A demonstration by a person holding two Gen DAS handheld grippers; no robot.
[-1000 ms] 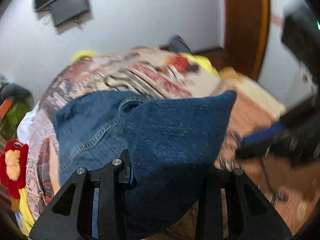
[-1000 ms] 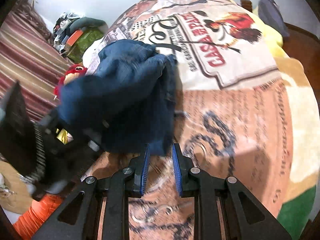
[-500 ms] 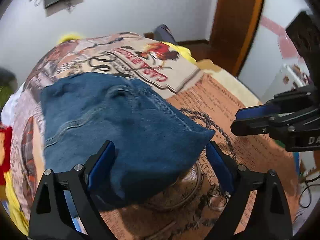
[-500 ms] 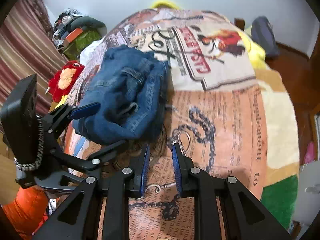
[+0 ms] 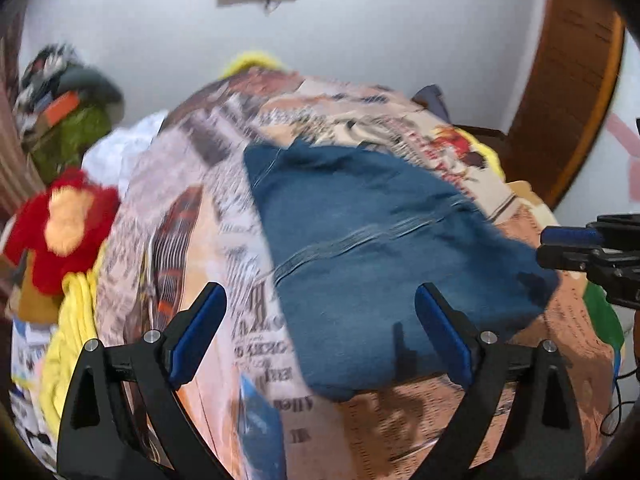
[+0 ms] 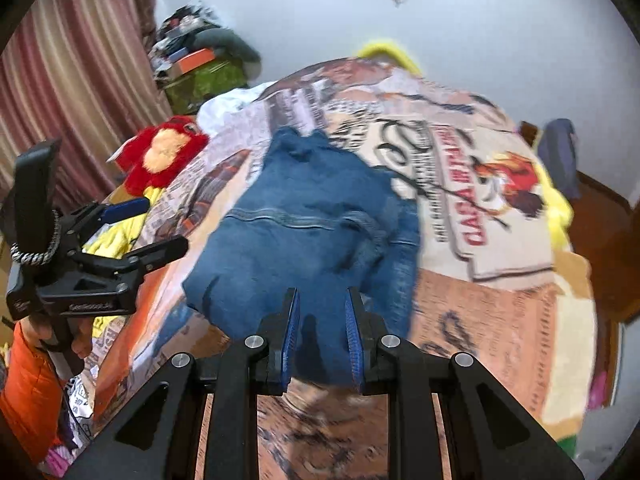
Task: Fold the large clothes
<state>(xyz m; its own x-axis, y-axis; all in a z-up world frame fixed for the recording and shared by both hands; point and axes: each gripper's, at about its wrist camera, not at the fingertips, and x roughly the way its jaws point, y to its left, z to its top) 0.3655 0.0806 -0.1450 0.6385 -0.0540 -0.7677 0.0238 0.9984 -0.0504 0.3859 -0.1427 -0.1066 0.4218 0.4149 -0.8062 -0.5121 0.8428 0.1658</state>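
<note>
Since a second ago the left hand-held gripper (image 5: 320, 336) has let go of the denim: then its jaws pinched a raised fold, now they stand wide and empty, clear of the cloth, and they are opening a touch more. The jeans (image 5: 384, 264), which hung bunched between the two tools, now lie folded flat on the bed (image 5: 568, 320), across its printed cover. Both views are blurred.

In the left wrist view the near edge of the folded jeans shows between and beyond the spread blue pads (image 5: 196, 332), without touching them. The right hand-held gripper (image 6: 320, 332) has its jaws nearly closed, with a narrow slot between the pads and nothing in it; the jeans (image 6: 312, 232) lie just past its tips. The left tool shows at the left edge of that view, gripped by a hand (image 6: 60, 336) in an orange sleeve (image 6: 28, 384). A red plush toy (image 6: 160, 156) sits beside the bed, left of the jeans.
</note>
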